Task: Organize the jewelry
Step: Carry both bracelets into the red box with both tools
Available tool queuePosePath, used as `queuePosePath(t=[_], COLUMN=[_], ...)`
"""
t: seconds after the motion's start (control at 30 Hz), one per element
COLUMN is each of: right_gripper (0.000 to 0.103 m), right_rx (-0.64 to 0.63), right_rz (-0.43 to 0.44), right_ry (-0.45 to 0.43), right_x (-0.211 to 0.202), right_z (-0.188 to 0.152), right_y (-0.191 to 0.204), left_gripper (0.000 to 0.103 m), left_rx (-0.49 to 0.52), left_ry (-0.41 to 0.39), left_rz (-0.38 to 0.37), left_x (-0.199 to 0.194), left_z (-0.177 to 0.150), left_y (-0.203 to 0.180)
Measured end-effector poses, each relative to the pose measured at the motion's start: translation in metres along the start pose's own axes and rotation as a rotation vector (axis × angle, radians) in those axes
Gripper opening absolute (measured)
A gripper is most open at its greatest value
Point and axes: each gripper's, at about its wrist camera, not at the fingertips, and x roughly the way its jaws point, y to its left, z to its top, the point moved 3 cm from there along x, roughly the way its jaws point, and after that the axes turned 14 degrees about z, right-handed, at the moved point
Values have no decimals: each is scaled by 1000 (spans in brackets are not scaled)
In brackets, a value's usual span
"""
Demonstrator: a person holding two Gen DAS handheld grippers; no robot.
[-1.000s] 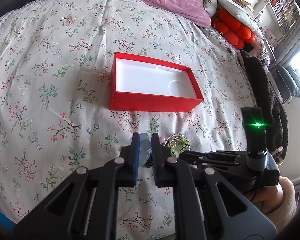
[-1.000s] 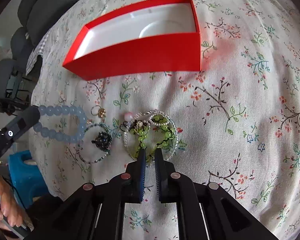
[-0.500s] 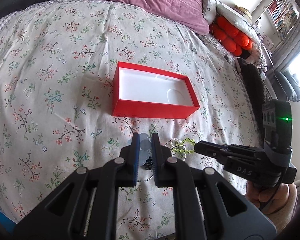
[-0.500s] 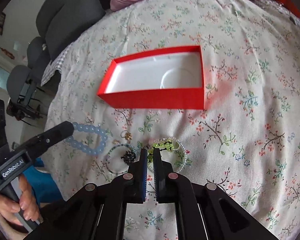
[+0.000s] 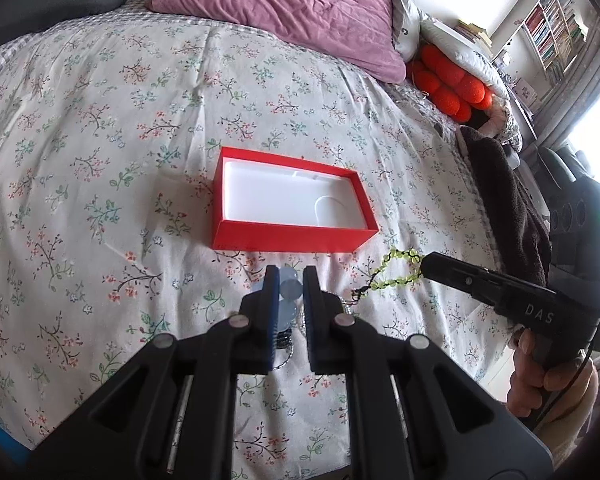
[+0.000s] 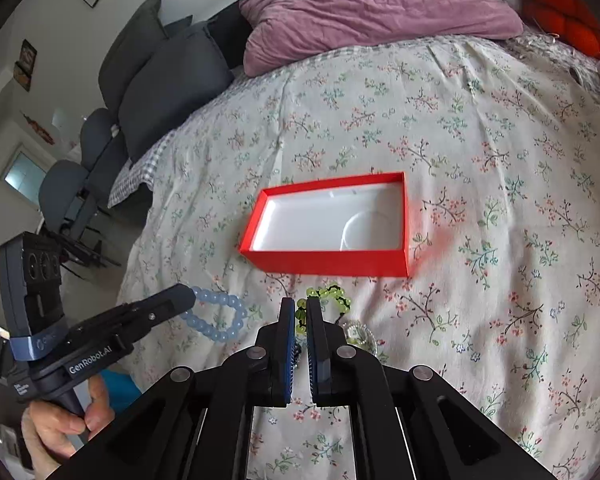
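Red box [image 5: 288,236], white-lined, open-topped, on floral bedspread [image 5: 100,152].
Left gripper [image 5: 288,280] pinches pale-blue bead bracelet [image 6: 220,316], 8 o'clock of box; right gripper [image 6: 301,312] pinches green bead bracelet [image 5: 400,268], 6 o'clock, lifted.

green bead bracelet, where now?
The green beaded bracelet hangs from the right claw, lifted off the floral bedspread, just in front of the open red cardboard box.

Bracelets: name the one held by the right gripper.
The green beaded bracelet, pinched in the right gripper and lifted off the bed. The pale blue bead bracelet hangs from the left gripper instead.
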Motion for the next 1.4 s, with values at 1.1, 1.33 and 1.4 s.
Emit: queuePosePath(t=[1.1, 1.33, 1.4], right_gripper=[6, 15, 17], right_rx=[60, 77, 77], right_rz=[-138, -185, -173], right_ry=[-78, -26, -18], right_x=[82, 92, 88], right_z=[72, 64, 64], right_y=[-61, -76, -74], left_gripper=[13, 16, 24], left_rx=[-26, 12, 37], left_ry=[-39, -25, -35], left_rz=[124, 211, 220], left_x=[102, 109, 104], left_z=[66, 65, 65], left_y=[-21, -19, -21])
